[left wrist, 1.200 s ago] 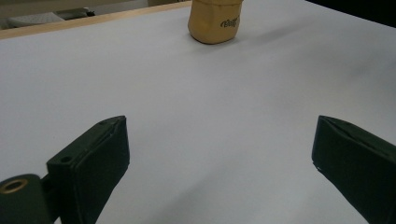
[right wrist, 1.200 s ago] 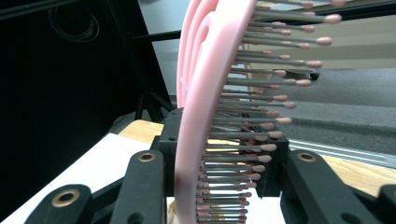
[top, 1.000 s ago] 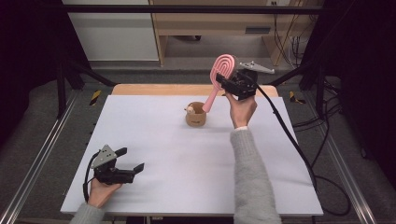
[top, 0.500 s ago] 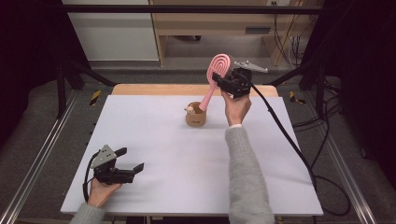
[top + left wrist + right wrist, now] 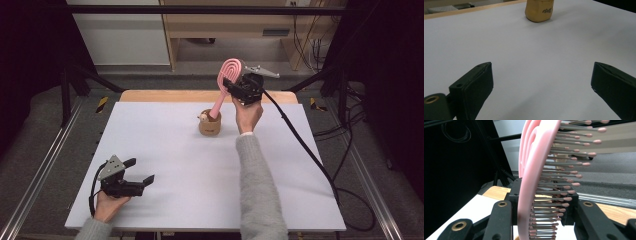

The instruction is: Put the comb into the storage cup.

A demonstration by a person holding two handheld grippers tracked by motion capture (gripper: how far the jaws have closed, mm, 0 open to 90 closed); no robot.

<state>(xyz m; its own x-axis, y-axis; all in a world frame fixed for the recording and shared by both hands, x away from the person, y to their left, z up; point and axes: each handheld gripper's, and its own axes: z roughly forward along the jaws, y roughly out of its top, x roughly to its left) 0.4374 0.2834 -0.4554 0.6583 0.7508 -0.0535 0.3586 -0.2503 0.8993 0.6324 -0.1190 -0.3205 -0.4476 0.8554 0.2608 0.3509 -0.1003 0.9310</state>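
A cup [image 5: 210,125] is set upright on the table [image 5: 175,150], near the middle of its far half. A hairbrush [image 5: 227,82] is stood in the cup with its handle down, tilted so that its head is raised above and to the right of the cup. The head is gripped between the jaws of the right gripper [image 5: 239,86], which is held above the table's far edge, just right of the cup. The left gripper [image 5: 141,176] is rested on the table at the near left corner, well apart from the cup, with its spread jaws pointed toward the cup [image 5: 539,11]. In the right gripper view, the hairbrush [image 5: 529,185] is seen edge-on between the two jaws.
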